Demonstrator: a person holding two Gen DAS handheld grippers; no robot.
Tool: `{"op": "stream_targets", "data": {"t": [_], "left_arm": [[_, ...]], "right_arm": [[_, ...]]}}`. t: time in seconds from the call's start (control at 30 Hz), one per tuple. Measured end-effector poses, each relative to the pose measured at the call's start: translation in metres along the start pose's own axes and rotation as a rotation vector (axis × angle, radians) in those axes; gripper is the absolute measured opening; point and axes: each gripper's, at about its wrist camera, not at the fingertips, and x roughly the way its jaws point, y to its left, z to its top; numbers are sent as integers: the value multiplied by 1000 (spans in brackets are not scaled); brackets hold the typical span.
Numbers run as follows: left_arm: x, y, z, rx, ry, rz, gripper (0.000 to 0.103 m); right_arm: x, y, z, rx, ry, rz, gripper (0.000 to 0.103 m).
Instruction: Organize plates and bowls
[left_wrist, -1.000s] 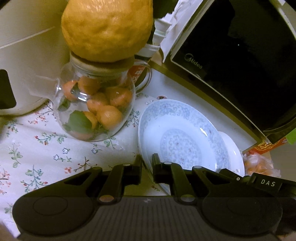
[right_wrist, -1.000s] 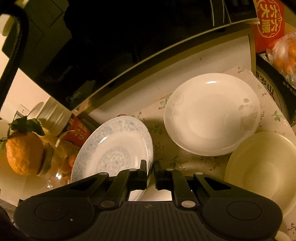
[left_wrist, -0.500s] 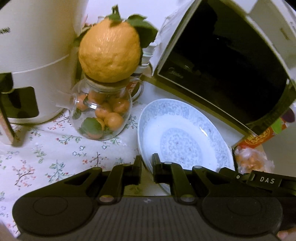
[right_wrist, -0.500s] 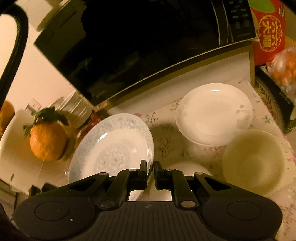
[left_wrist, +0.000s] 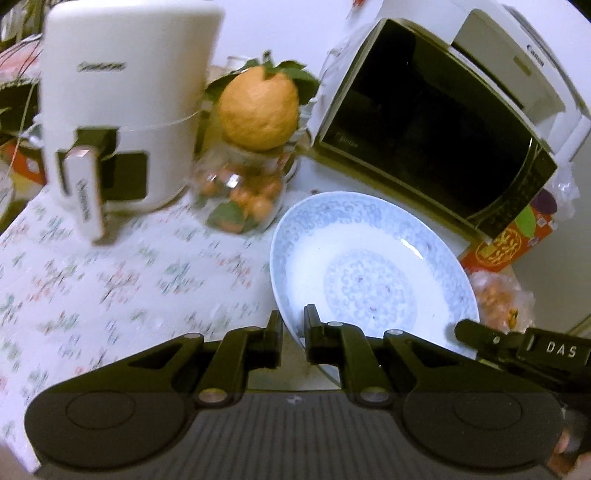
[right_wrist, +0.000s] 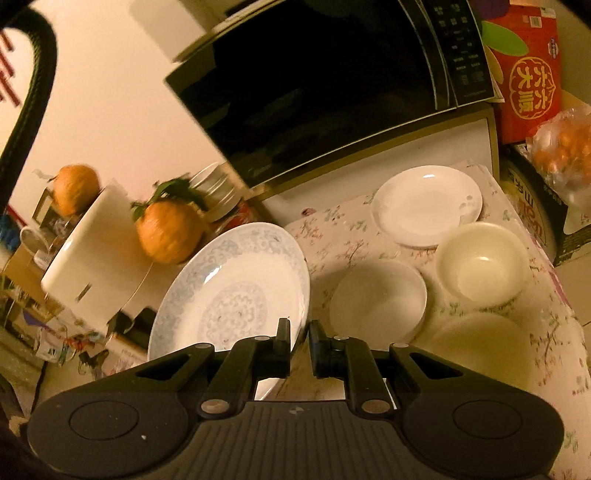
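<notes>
A blue-patterned plate (left_wrist: 373, 273) hangs tilted above the floral tablecloth, held at two sides. My left gripper (left_wrist: 293, 321) is shut on its near left rim. In the right wrist view the same plate (right_wrist: 232, 295) sits left of centre, and my right gripper (right_wrist: 295, 332) is shut on its right rim. On the cloth to the right lie a white plate (right_wrist: 426, 205), a shallow white bowl (right_wrist: 376, 299), a cream bowl (right_wrist: 482, 264) and another cream dish (right_wrist: 484, 343). The right gripper's black body (left_wrist: 517, 343) shows past the plate in the left wrist view.
A white air fryer (left_wrist: 122, 110) stands at the back left, beside a glass jar of small oranges (left_wrist: 240, 199) topped by a large citrus fruit (left_wrist: 258, 107). A black microwave (left_wrist: 424, 129) fills the back. A red box (left_wrist: 509, 240) and a bag of oranges (right_wrist: 565, 155) sit at the right.
Both grippers have drawn back and risen with the blue-patterned plate held between them. The jar, the air fryer and the other dishes now look smaller and farther away.
</notes>
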Motion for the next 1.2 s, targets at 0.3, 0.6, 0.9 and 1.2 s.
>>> {"op": "stream_targets", "data": {"t": [0.3,0.6,0.9,1.2], "left_arm": [[-23,22,-29,33,9,52,10],[-32,26,-41,81,-8,64,10],[-30,32,-50,109,15,83,10],[-24,44,-57,100,65,113,10]], "right_arm": [[-14,11,-53,-13,49,-9,12],[-20,19,-74,-62,63,-24,12],[-17,18,-87,-74,102,-25,13],[-4,22,-98,-115,159,-53,13]]}}
